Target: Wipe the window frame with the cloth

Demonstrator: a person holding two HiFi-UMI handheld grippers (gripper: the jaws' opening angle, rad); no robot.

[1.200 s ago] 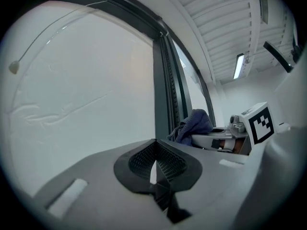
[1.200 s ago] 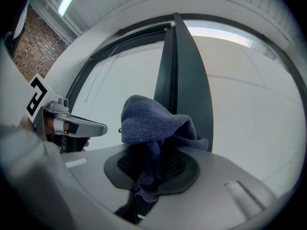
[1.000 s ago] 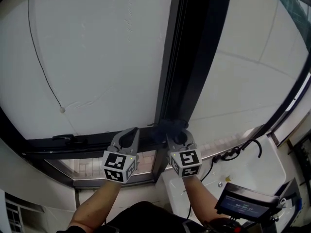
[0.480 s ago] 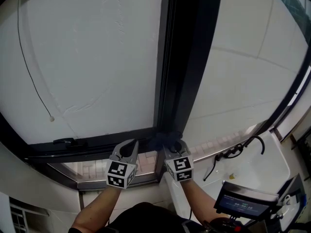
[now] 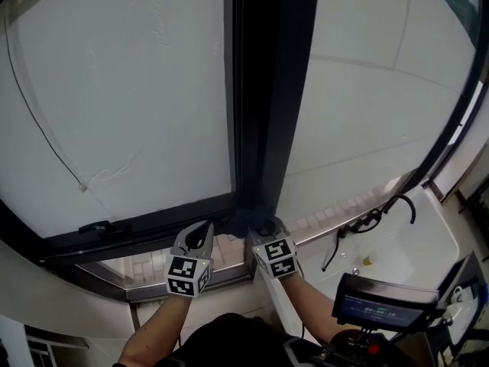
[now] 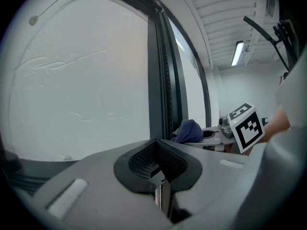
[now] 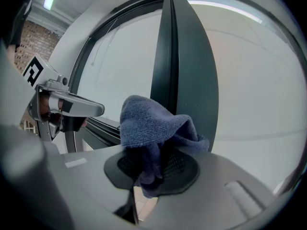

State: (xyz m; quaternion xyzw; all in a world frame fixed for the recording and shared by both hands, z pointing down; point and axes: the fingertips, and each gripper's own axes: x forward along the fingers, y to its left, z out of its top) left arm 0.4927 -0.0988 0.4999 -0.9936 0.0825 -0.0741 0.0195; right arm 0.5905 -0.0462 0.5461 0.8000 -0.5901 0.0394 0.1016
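Observation:
The dark window frame's upright post (image 5: 260, 90) meets the lower rail (image 5: 145, 224) just ahead of both grippers. My right gripper (image 5: 263, 229) is shut on a dark blue cloth (image 5: 244, 219), which is bunched at the foot of the post. In the right gripper view the cloth (image 7: 153, 128) bulges over the right gripper (image 7: 153, 169), with the post (image 7: 184, 66) right behind it. My left gripper (image 5: 197, 237) hangs beside it at the left, shut on nothing. From the left gripper (image 6: 156, 164) I see the cloth (image 6: 189, 130) and the post (image 6: 160, 80) to the right.
A thin cord (image 5: 46, 144) hangs across the left pane. A small latch (image 5: 99, 226) sits on the lower rail. At the right, a black cable (image 5: 367, 224) lies on a white ledge (image 5: 412, 258), with a device and its screen (image 5: 382, 308) below. Brick tiling (image 5: 145, 266) shows under the rail.
Both grippers have drawn closer together and look farther off. The cloth stays at the foot of the post in the right gripper. The head view has swung, putting the post more upright.

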